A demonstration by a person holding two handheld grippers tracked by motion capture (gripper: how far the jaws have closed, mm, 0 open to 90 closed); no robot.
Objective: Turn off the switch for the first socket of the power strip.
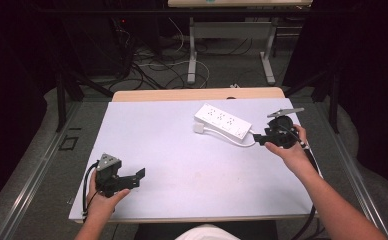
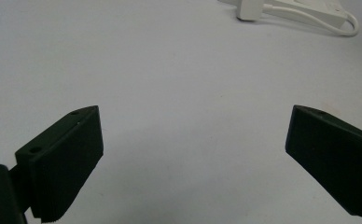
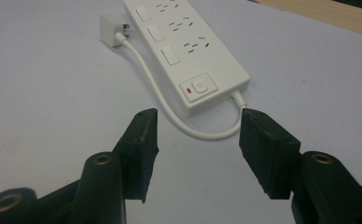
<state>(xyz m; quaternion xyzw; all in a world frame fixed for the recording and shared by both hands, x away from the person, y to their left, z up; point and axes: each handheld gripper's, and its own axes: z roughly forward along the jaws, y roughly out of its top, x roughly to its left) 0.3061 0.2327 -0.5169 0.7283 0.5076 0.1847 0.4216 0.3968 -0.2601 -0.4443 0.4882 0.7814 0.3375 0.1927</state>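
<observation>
At the left of the high view, the left gripper rests low over the near left part of the pale lilac table mat, its black jaws spread wide with nothing between them; its own view shows bare mat between the two pads and the task's thing well away at the top. Moving right, the white rectangular plastic power strip lies flat on the far right part of the mat, angled, with its white cord looping out of the near end, bending round and running back along the strip's side to a small white square plug lying loose just beside the strip. Farthest right, the right gripper is held close to the strip's switch end, jaws spread, the cord's loop lying on the mat just ahead of the gap and untouched. Judging from this, the work is at its opening: the approach is nearly made, but no grasp is yet taken, the plug sits unplugged, and everything beyond reaching remains to be done.
</observation>
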